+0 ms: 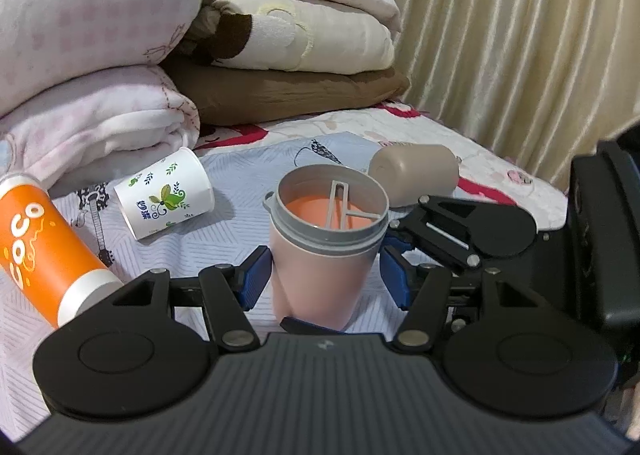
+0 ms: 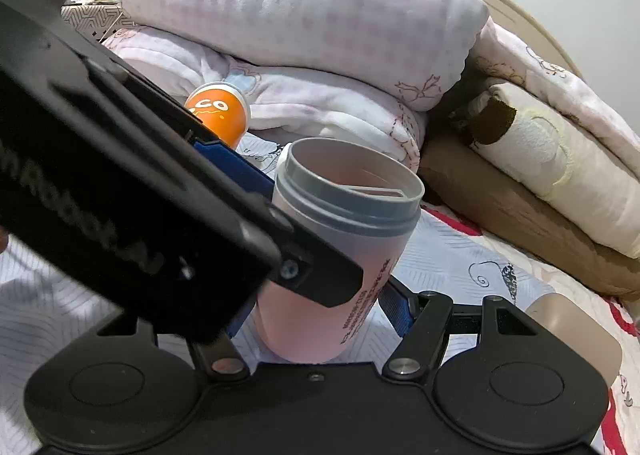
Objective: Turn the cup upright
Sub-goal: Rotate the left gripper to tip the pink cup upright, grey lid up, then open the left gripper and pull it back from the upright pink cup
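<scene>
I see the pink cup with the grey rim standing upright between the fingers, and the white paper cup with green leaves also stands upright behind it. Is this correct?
Not quite. The pink cup does stand upright between the fingers, but the white paper cup with green leaves is not upright: it lies on its side on the bed sheet, behind and to the left. The left wrist view shows this.

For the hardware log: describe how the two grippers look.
Both the left gripper and the right gripper are matte black, with blue pads on the fingers, bar linkages with silver rivets, two round discs and a ribbed body. One casing carries faint lettering. No cables or sleeves show.
</scene>
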Action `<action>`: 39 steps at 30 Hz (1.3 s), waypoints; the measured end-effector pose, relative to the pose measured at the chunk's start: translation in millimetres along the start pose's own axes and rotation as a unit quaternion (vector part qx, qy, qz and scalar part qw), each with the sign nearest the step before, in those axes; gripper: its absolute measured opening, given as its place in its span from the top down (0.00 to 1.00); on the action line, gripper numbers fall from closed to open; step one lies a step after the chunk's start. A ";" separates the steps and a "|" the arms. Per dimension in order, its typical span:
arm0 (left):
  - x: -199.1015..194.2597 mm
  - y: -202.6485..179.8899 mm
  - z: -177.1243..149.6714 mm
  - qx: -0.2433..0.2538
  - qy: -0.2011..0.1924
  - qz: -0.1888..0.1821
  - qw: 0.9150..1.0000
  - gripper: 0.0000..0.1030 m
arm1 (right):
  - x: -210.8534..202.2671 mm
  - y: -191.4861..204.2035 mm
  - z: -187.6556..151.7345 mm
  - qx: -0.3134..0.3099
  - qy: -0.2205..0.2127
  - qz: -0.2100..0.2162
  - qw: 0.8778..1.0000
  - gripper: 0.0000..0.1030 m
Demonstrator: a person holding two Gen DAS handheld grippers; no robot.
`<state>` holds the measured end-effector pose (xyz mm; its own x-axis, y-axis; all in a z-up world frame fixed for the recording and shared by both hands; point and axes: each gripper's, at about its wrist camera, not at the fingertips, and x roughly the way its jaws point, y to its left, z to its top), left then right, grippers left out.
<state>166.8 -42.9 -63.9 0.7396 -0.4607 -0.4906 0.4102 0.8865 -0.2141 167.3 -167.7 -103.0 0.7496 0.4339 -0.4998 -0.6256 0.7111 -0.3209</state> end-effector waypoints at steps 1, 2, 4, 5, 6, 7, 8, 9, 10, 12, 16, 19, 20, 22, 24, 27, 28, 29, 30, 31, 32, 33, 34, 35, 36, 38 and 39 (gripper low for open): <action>-0.3 0.6 0.0 -0.007 -0.002 -0.004 1.000 0.44 | 0.5 -1.1 -0.7 0.003 -0.001 0.000 1.000 0.30; -0.8 0.3 -0.2 -0.008 -0.002 -0.008 1.000 0.44 | 0.8 -2.2 -1.4 0.006 -0.001 0.000 1.000 0.30; -0.6 -1.8 -0.2 0.001 -0.001 -0.007 1.000 0.44 | -1.5 -1.8 -2.0 0.007 0.002 -0.001 1.000 0.30; -0.4 -2.9 -0.5 0.005 -0.001 -0.006 1.000 0.44 | -0.7 -2.6 -0.6 0.006 0.006 0.000 1.000 0.29; -0.3 -3.1 -0.6 0.006 0.000 -0.005 1.000 0.44 | 0.4 -3.6 1.2 0.007 0.012 0.002 1.000 0.29; 0.1 -3.0 -0.9 0.004 0.002 -0.006 1.000 0.43 | -0.5 -3.1 1.8 0.009 0.016 0.003 1.000 0.29; 0.8 -2.6 -1.0 0.002 0.006 -0.008 1.000 0.42 | 0.0 -3.6 3.1 0.012 0.020 0.003 1.000 0.29; 2.0 -2.2 -0.7 0.002 0.010 -0.011 1.000 0.41 | -0.2 -3.9 3.4 0.013 0.023 0.004 1.000 0.28; 2.7 -2.2 -1.0 0.001 0.015 -0.014 1.000 0.41 | -0.5 -3.6 3.7 0.013 0.026 0.008 1.000 0.26; 3.9 -1.5 -2.3 0.000 0.019 -0.017 1.000 0.40 | 0.2 -1.9 4.7 0.010 0.033 0.015 0.999 0.18; 5.4 6.5 -5.1 -0.019 0.028 -0.030 0.999 0.40 | 2.6 1.8 7.9 0.002 0.046 0.011 0.999 0.15; 3.5 7.6 -4.2 -0.023 0.027 -0.030 0.999 0.37 | -1.9 3.0 11.7 0.021 0.047 0.009 0.999 0.12; 2.5 7.8 -3.5 -0.025 0.025 -0.030 0.999 0.35 | -4.8 5.8 12.2 0.023 0.043 0.000 0.999 0.10; 2.0 9.7 -2.4 -0.036 0.027 -0.034 0.998 0.33 | -7.1 11.3 14.0 0.026 0.045 -0.018 0.998 0.09; 2.3 9.6 -1.9 -0.036 0.031 -0.033 0.998 0.33 | -6.4 15.8 15.8 0.027 0.062 -0.017 0.998 0.07; 1.3 6.9 -3.1 -0.023 0.039 -0.020 0.999 0.33 | -4.7 19.6 17.0 0.037 0.092 -0.034 0.995 0.07; 0.1 6.8 -3.4 -0.023 0.041 -0.018 0.999 0.32 | -5.0 19.7 17.1 0.041 0.098 -0.038 0.994 0.07; -1.1 7.2 -3.4 -0.025 0.042 -0.014 0.999 0.30 | -4.2 19.1 17.7 0.049 0.111 -0.039 0.992 0.07; -2.7 7.9 -3.2 -0.028 0.041 -0.010 0.999 0.29 | -2.2 16.7 18.4 0.060 0.123 -0.036 0.990 0.07; -4.6 8.5 -3.1 -0.031 0.042 -0.007 0.999 0.25 | -1.5 13.9 18.9 0.076 0.136 -0.034 0.987 0.07; -7.2 8.9 -2.8 -0.034 0.042 -0.004 0.999 0.24 | -2.2 11.5 19.3 0.092 0.144 -0.036 0.985 0.07; -10.6 9.4 -2.5 -0.036 0.044 -0.002 0.998 0.24 | -3.9 9.1 19.5 0.106 0.151 -0.040 0.982 0.07; -13.9 9.3 -2.1 -0.038 0.045 0.000 0.998 0.24 | -5.7 6.4 19.7 0.119 0.158 -0.041 0.979 0.07; -18.2 9.3 -1.9 -0.040 0.046 0.003 0.998 0.24 | -7.2 4.7 19.9 0.128 0.164 -0.041 0.977 0.07; -22.2 9.2 -1.6 -0.042 0.047 0.007 0.998 0.24 | -8.9 3.0 20.4 0.132 0.169 -0.041 0.976 0.07; -33.1 8.8 -1.2 -0.048 0.051 0.015 0.997 0.24 | -17.2 2.8 23.3 0.137 0.171 -0.050 0.974 0.07; -39.8 8.8 -0.3 -0.052 0.051 0.015 0.997 0.24 | -23.1 6.2 25.6 0.139 0.167 -0.055 0.975 0.07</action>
<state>140.7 -16.8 -46.5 0.6896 -0.4326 -0.5809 0.3275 0.9016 -0.2826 151.7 -159.2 -72.9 0.6676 0.1758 -0.7235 -0.4285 0.8854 -0.1802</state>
